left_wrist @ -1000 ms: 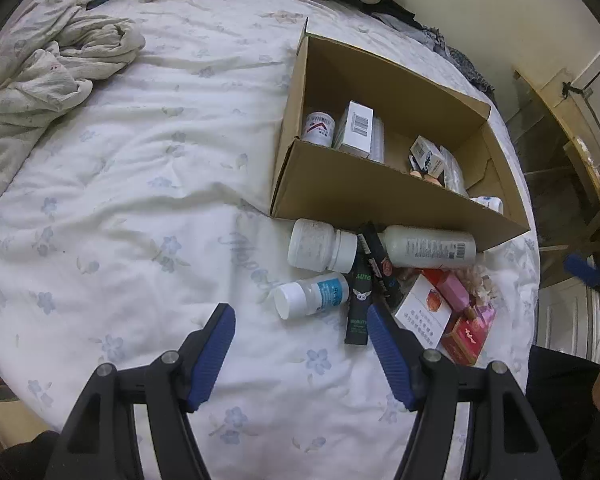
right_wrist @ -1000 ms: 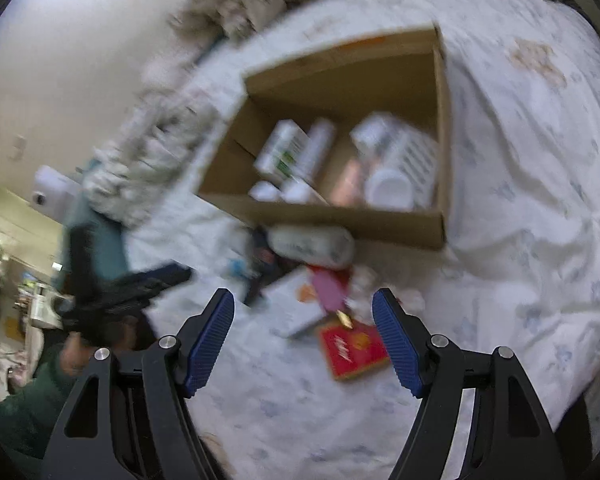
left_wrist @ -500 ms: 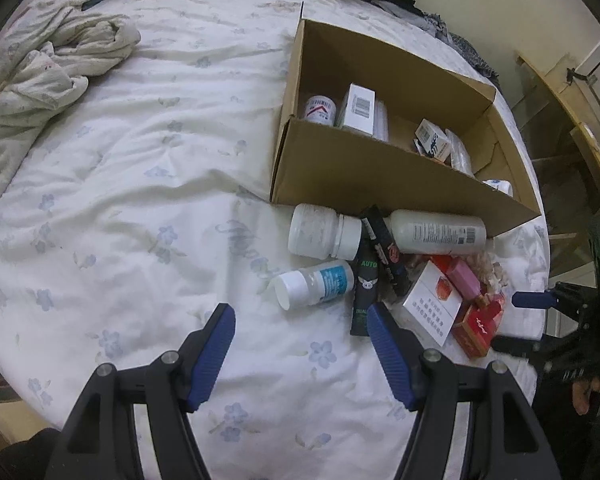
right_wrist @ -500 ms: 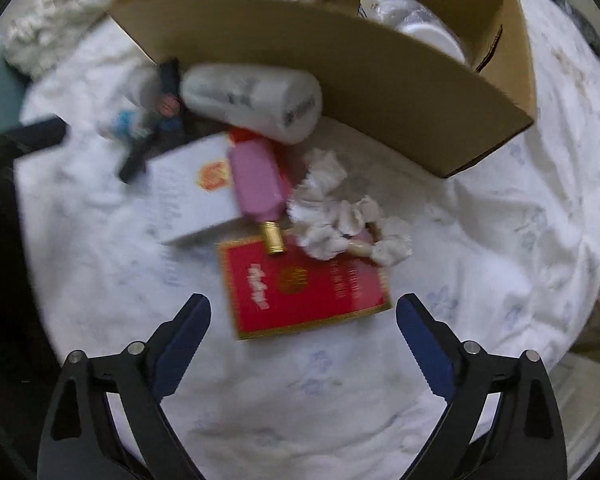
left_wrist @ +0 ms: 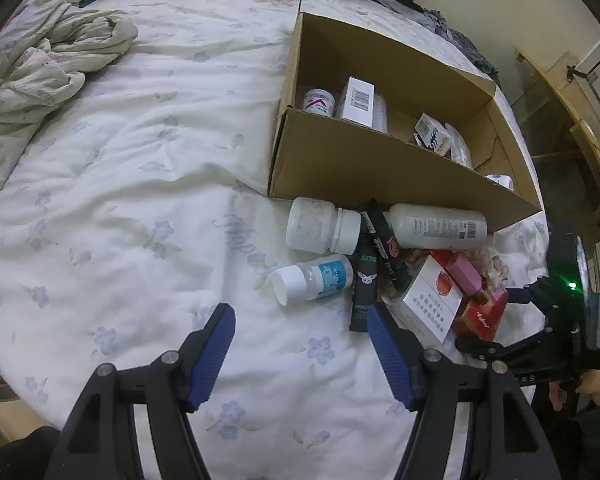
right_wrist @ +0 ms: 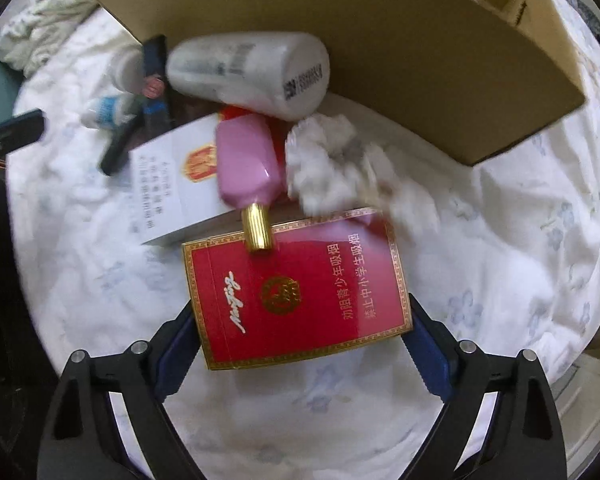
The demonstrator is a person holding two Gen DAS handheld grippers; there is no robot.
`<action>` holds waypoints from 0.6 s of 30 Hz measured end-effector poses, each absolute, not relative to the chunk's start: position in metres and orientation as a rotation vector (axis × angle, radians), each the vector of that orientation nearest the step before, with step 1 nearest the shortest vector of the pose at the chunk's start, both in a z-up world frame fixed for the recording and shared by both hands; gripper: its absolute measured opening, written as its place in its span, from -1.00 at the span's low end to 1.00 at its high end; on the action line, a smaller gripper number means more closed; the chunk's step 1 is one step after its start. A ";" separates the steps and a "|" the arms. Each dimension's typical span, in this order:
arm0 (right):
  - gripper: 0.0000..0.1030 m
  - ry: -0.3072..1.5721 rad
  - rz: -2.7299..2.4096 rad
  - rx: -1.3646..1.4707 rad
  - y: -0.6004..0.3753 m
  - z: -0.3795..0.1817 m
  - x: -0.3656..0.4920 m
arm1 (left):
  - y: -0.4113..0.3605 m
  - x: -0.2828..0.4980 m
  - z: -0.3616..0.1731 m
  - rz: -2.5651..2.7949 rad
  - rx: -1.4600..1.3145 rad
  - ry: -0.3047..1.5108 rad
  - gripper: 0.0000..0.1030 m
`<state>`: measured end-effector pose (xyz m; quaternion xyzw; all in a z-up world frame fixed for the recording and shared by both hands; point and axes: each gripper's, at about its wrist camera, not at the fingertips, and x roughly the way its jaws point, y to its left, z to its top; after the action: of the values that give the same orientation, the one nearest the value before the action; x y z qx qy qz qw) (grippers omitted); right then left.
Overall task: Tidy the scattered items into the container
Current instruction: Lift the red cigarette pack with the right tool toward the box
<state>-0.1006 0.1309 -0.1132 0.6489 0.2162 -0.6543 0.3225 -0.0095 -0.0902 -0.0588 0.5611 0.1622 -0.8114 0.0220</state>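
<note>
Btwn tongs (right_wrist: 300, 340): red gold-trimmed pack (right_wrist: 296, 292)

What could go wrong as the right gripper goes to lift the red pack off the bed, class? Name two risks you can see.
1. The pink bottle lies with its gold cap over the red pack; lifting may roll it away.
2. The right gripper straddles the pack, jaws closing; on the soft quilt the pack could tilt and slip free.
</note>
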 end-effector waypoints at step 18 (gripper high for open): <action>0.81 -0.018 -1.852 0.978 0.154 0.049 -0.084 | -0.085 -0.007 -0.059 -2.515 1.725 0.416 0.34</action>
<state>-0.0842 0.1536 0.0495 0.4043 -0.0074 -0.7659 0.4998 -0.0072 -0.0846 -0.0589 0.5603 0.1351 -0.8166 0.0319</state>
